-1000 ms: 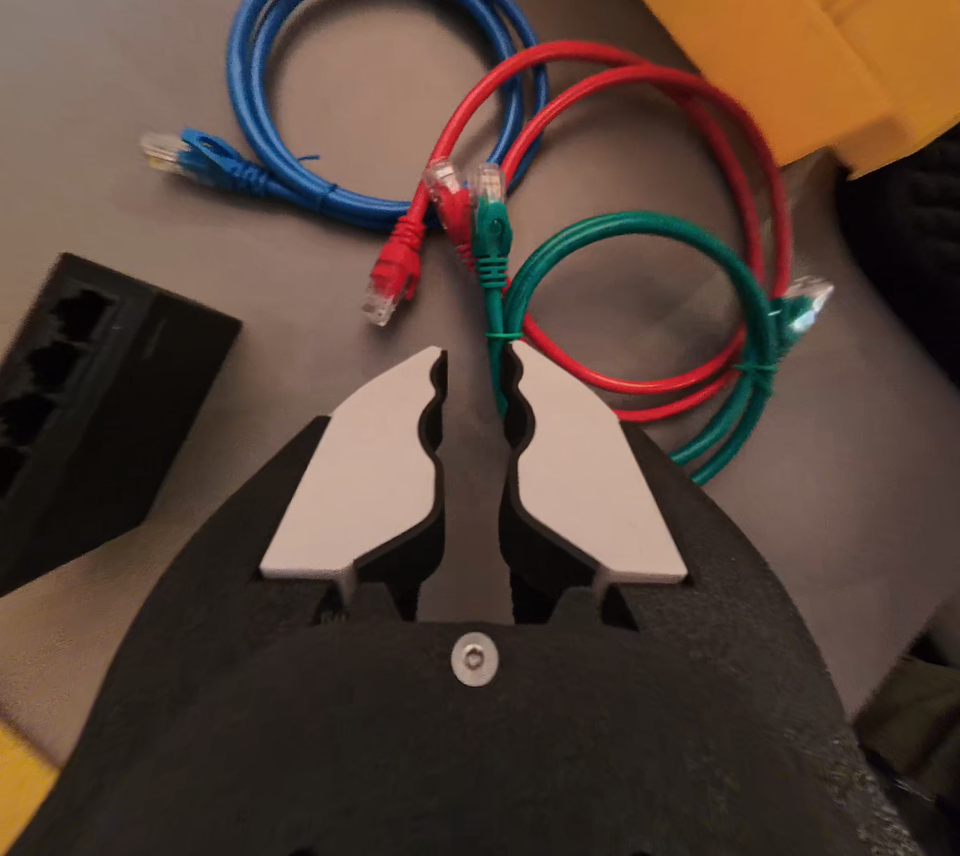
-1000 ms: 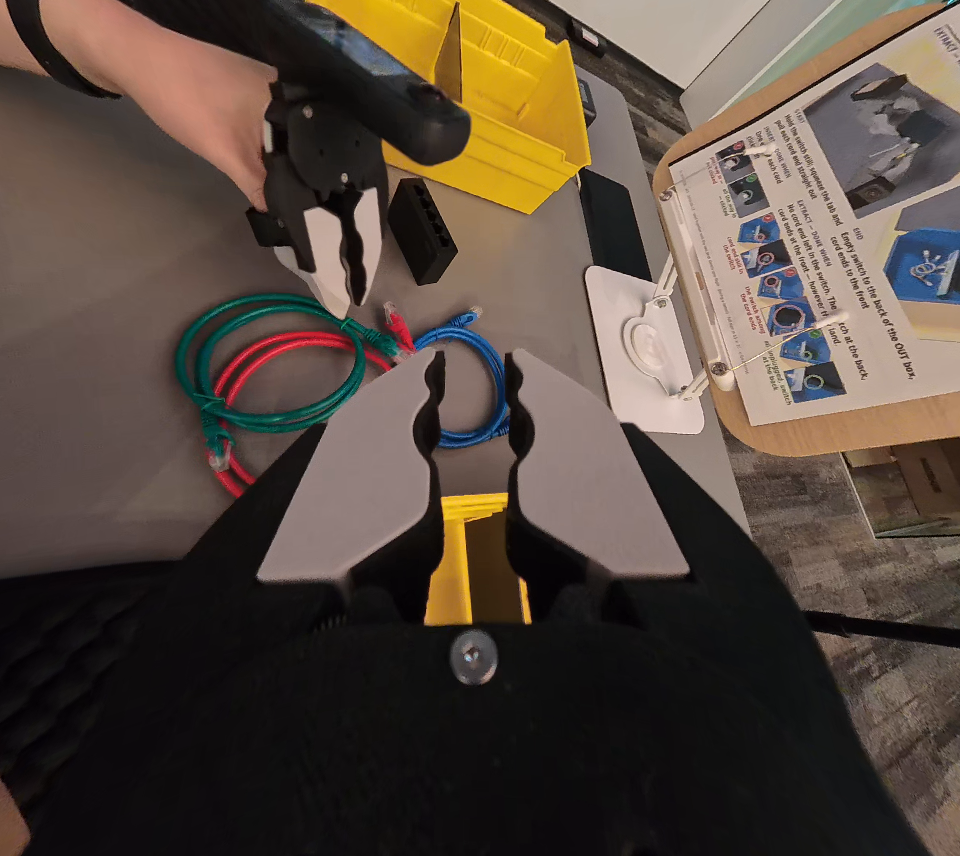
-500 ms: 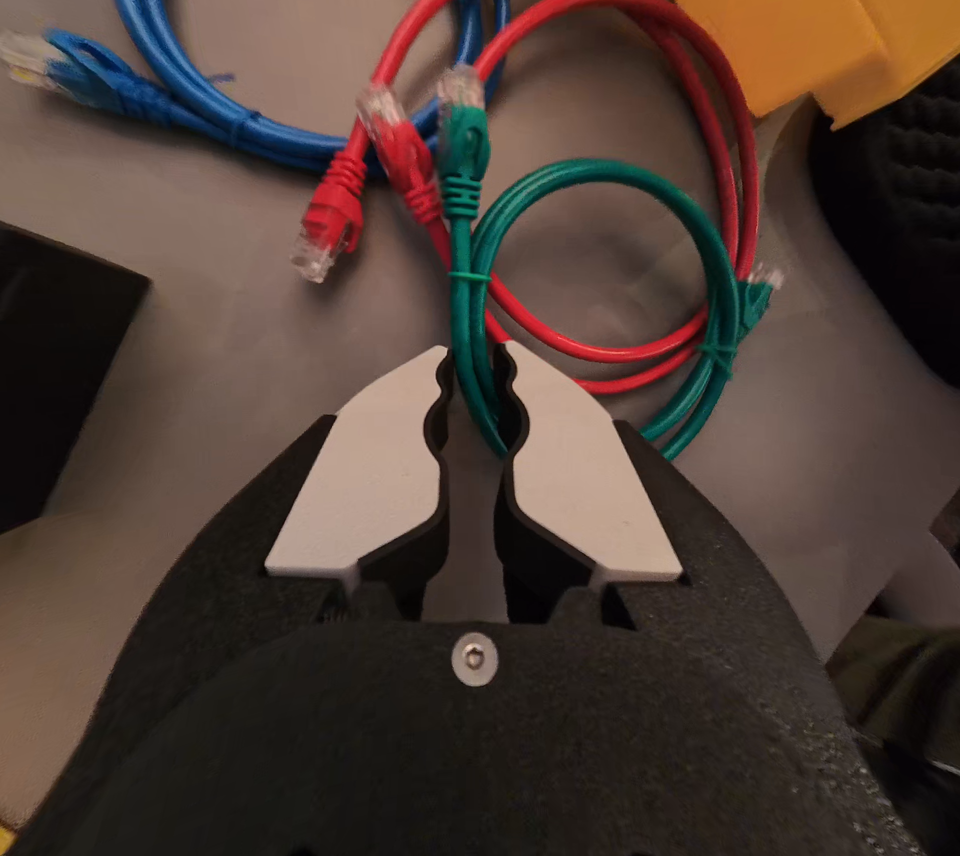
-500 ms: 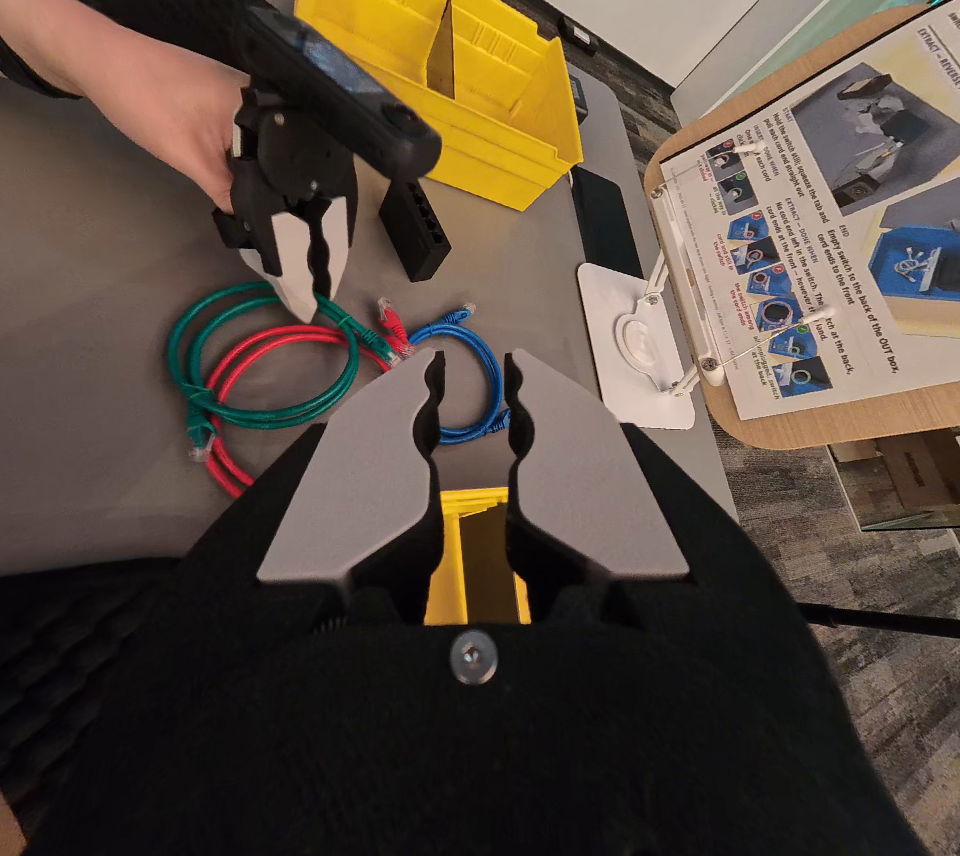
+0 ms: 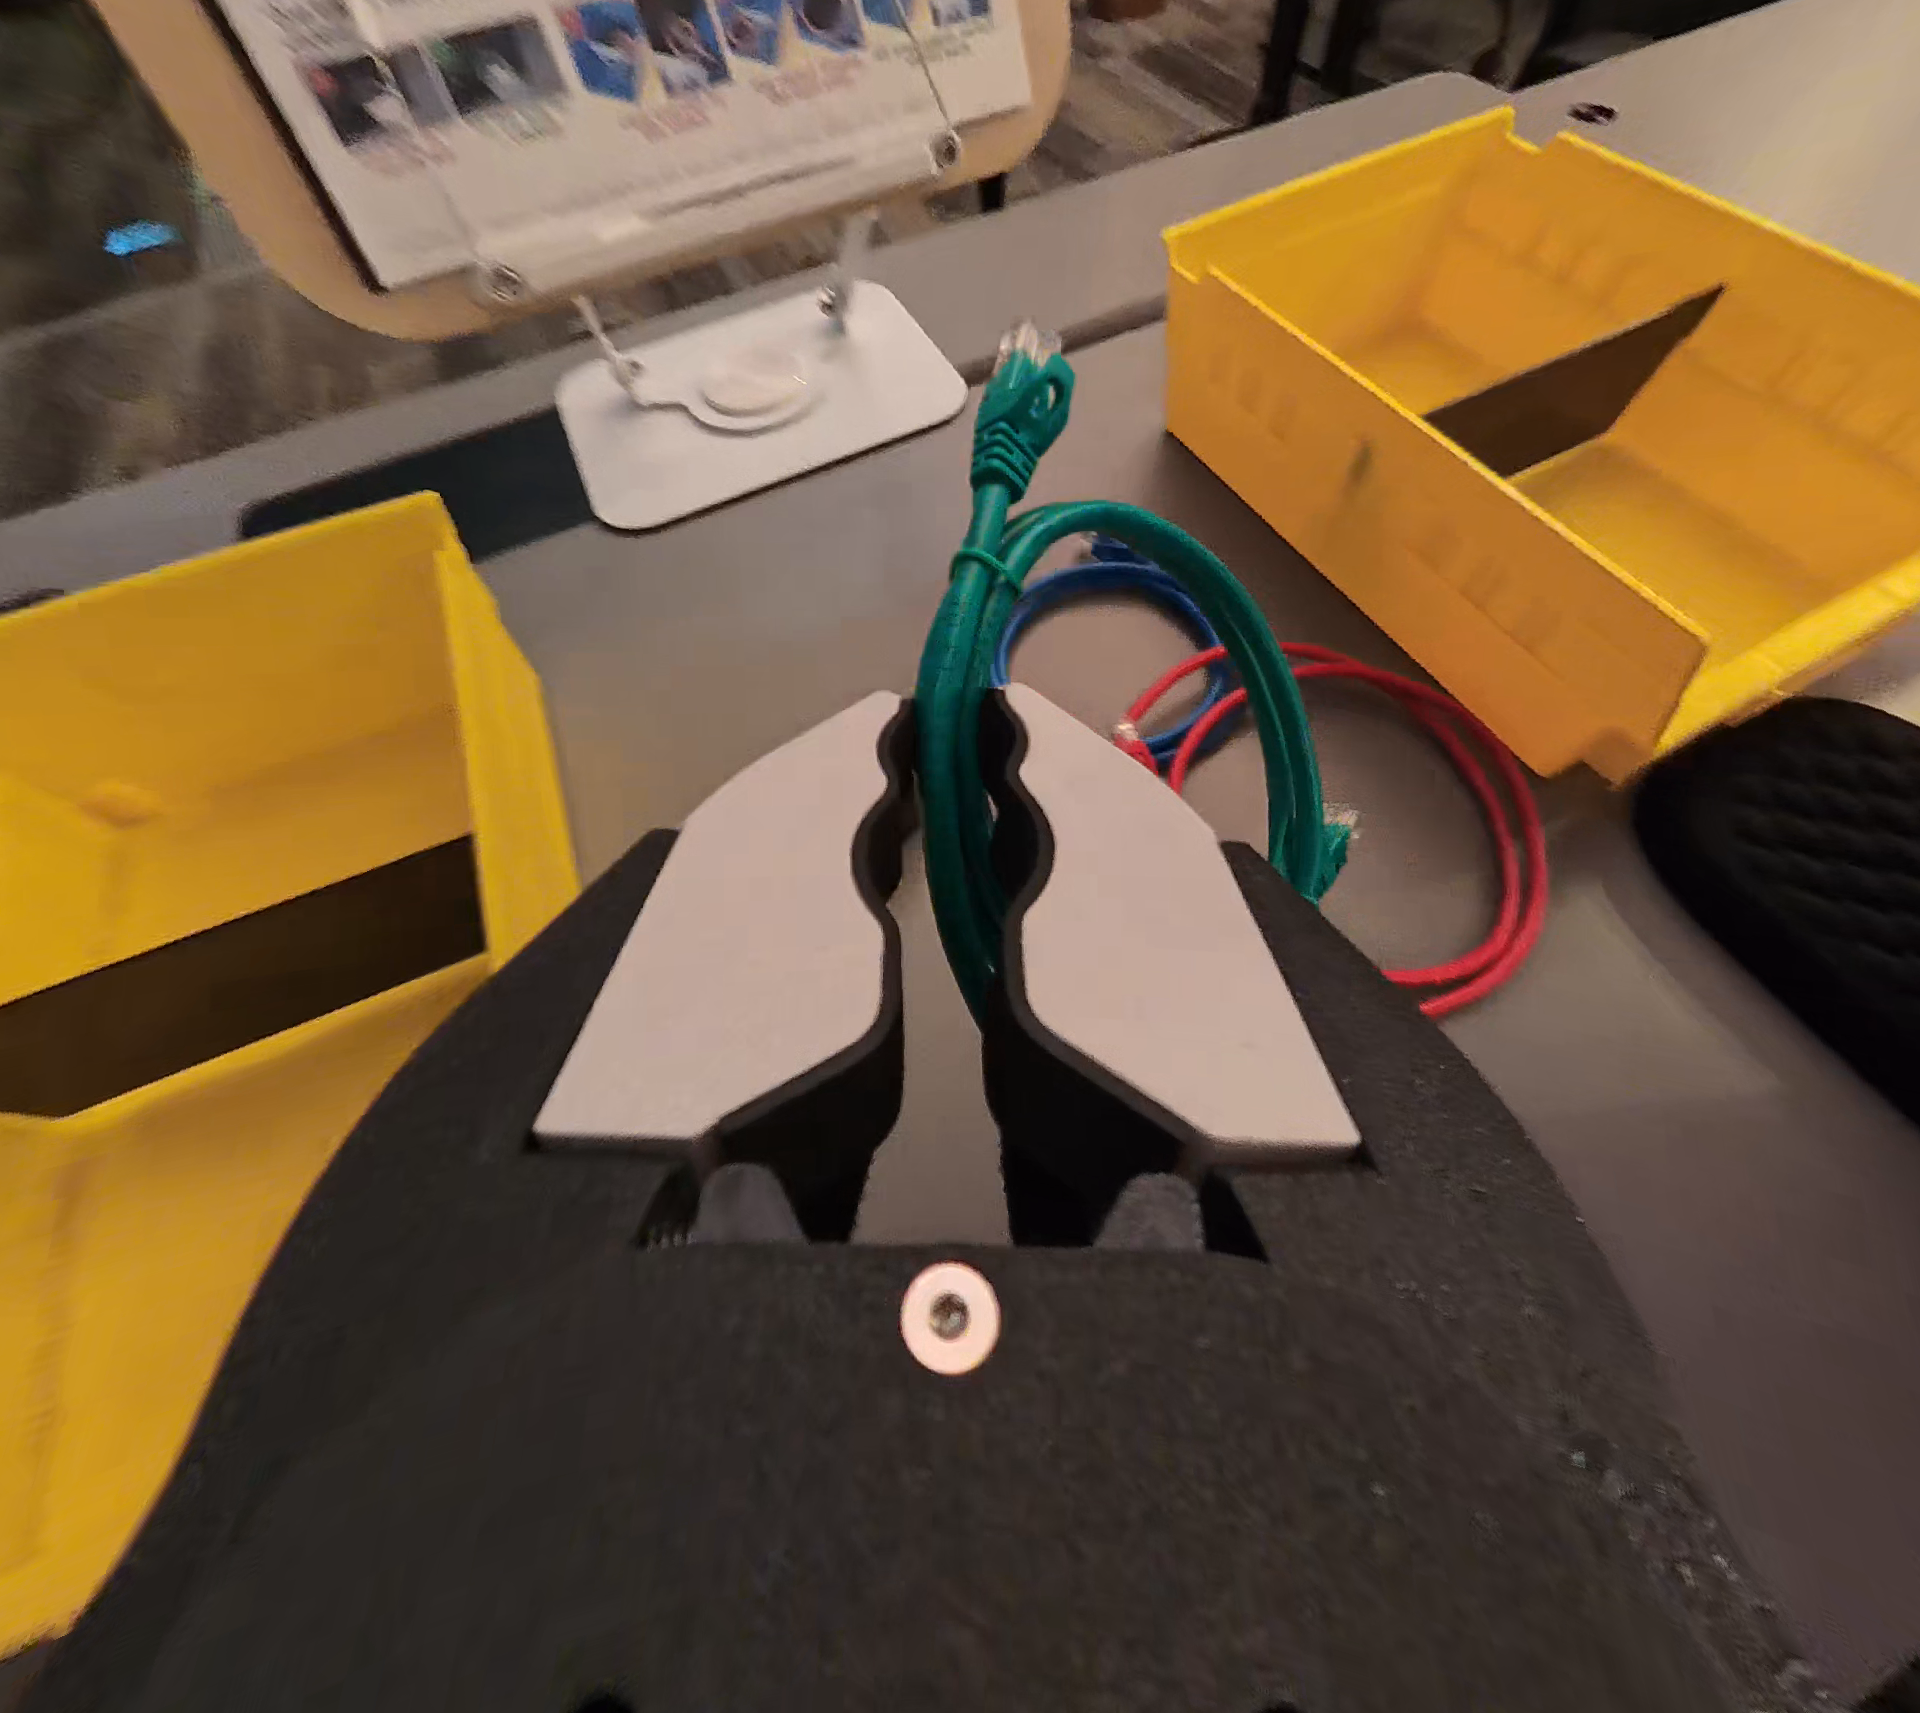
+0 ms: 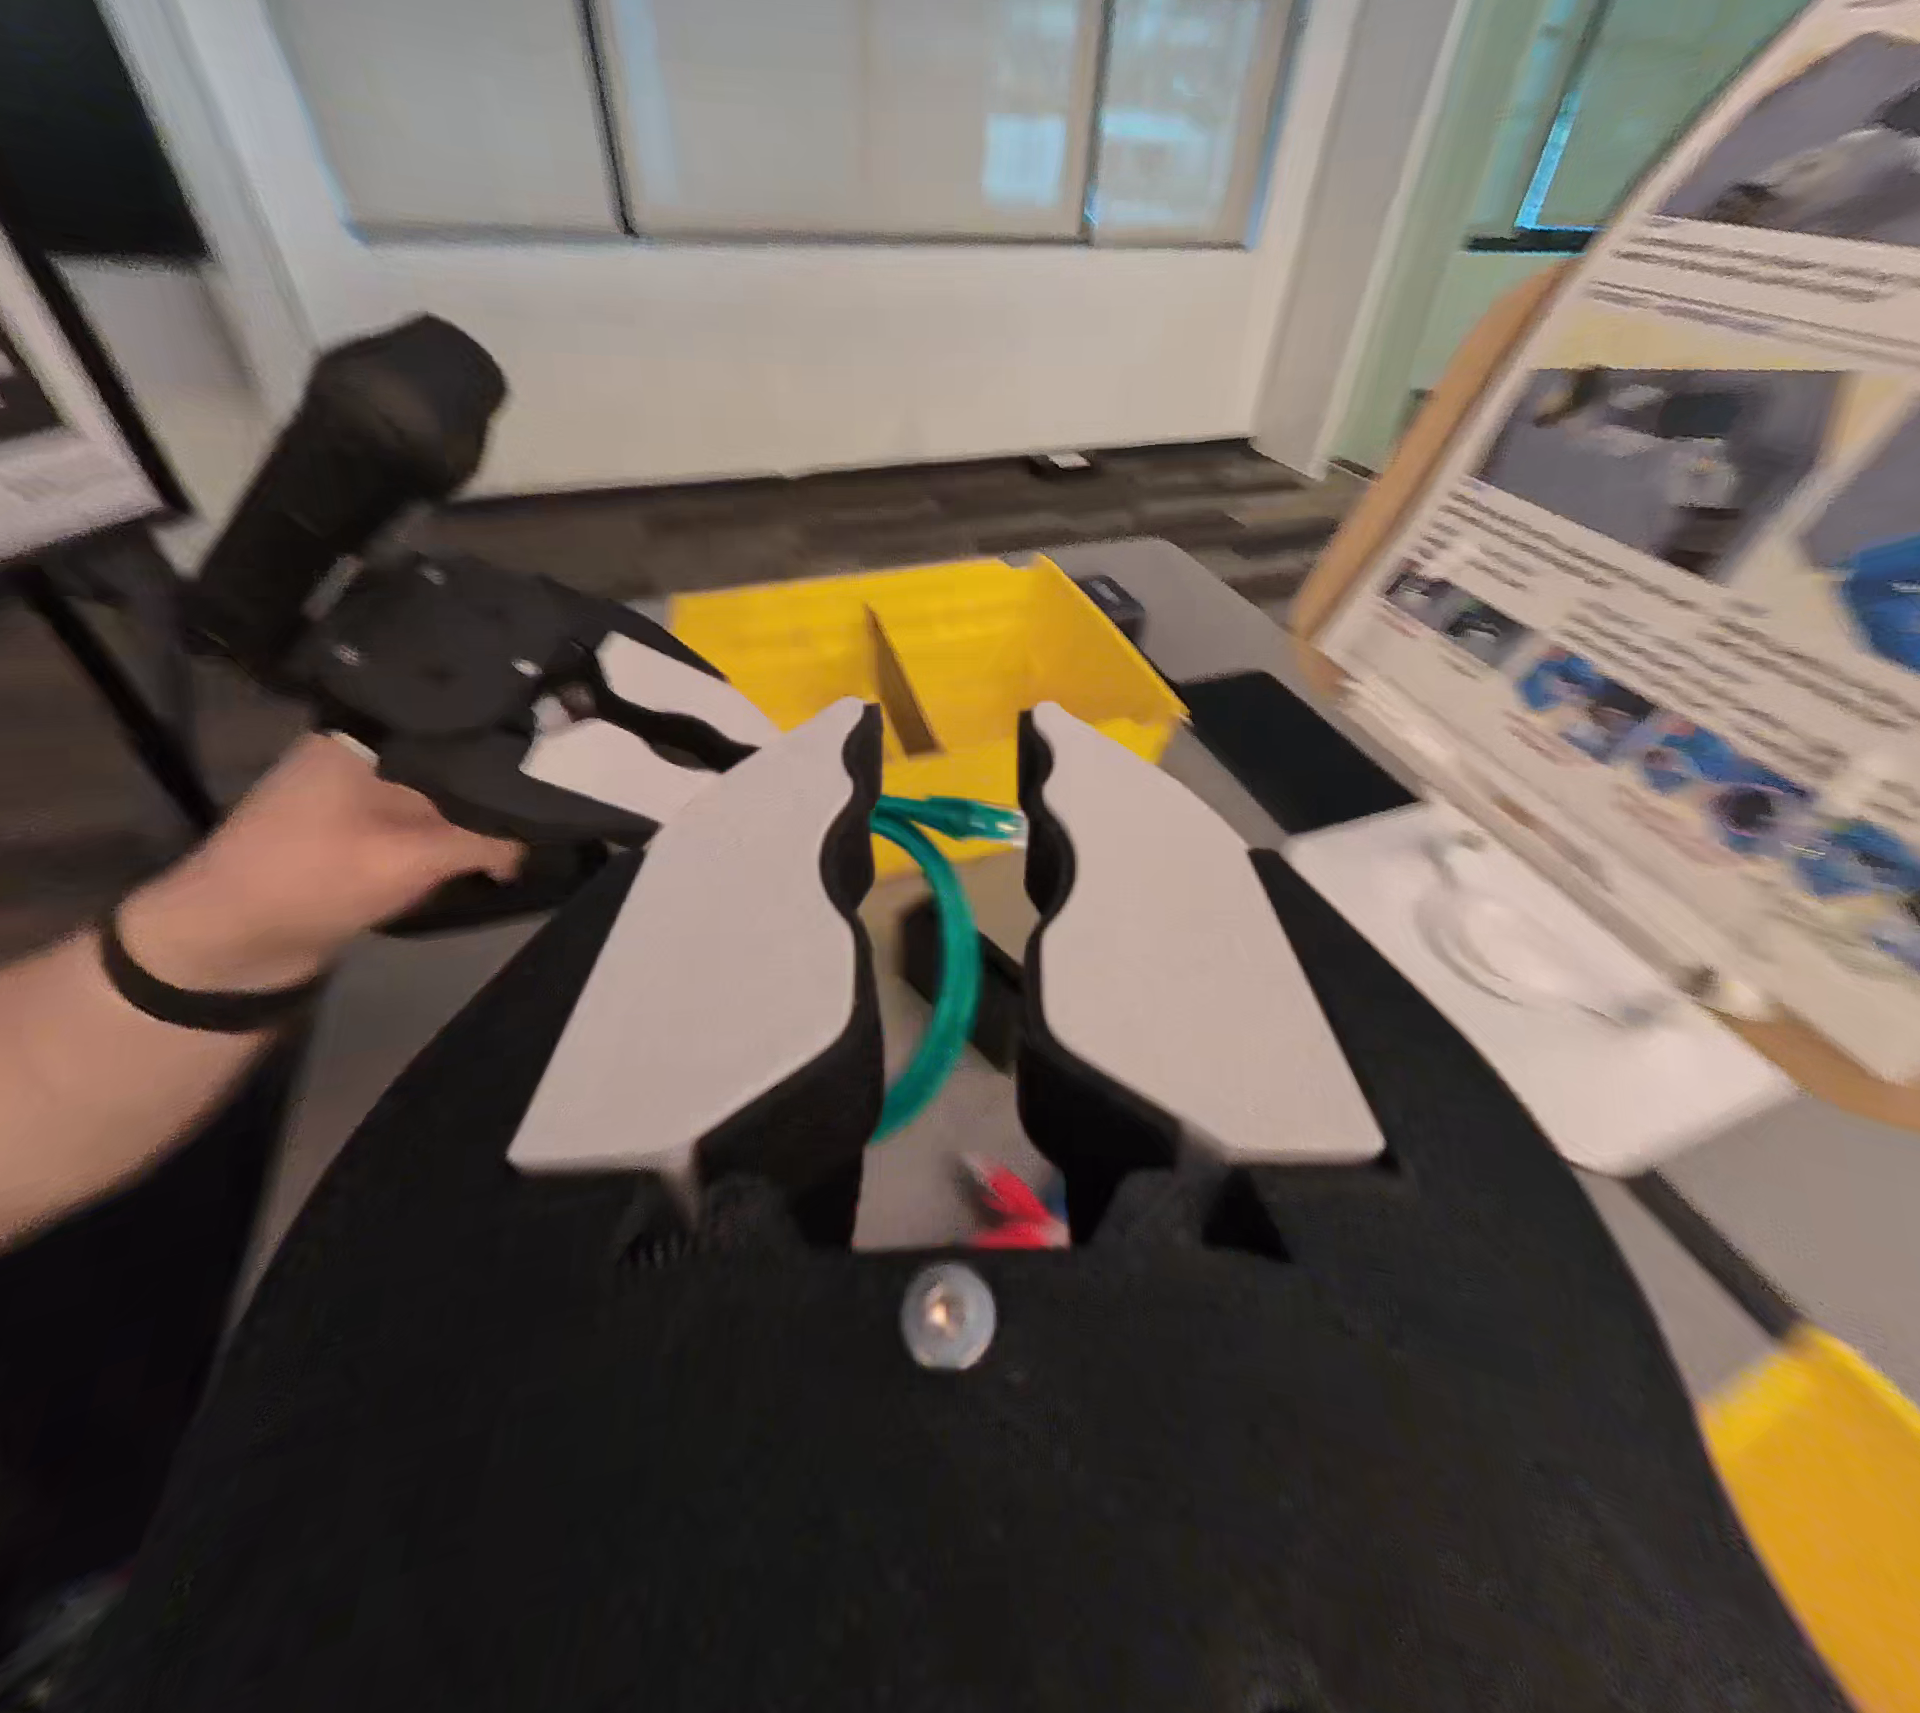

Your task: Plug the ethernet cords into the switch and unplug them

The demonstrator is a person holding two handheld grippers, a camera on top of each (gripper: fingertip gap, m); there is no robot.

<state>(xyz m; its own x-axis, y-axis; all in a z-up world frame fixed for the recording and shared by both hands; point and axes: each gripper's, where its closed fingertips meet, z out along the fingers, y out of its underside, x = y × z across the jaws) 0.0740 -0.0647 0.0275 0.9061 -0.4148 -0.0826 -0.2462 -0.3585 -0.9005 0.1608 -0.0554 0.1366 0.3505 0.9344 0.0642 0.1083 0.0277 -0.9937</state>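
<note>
Your left gripper point(image 5: 954, 707) pinches the green cord point(image 5: 961, 790), plug point(image 5: 1023, 396) raised above the table point(image 5: 727, 624), between the two yellow bins point(image 5: 1455, 458). Your right gripper point(image 6: 945, 718) hangs part-open and empty, and the switch point(image 6: 987, 988) sits below it in front of the divided bin.

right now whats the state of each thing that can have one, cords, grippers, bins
green ethernet cord: clamped in the left gripper, lifted, plug up
left gripper: shut on the green cord
right gripper: open, empty
red ethernet cord: coiled on the table, unplugged
blue ethernet cord: coiled on the table, unplugged
yellow divided bin: empty
</note>
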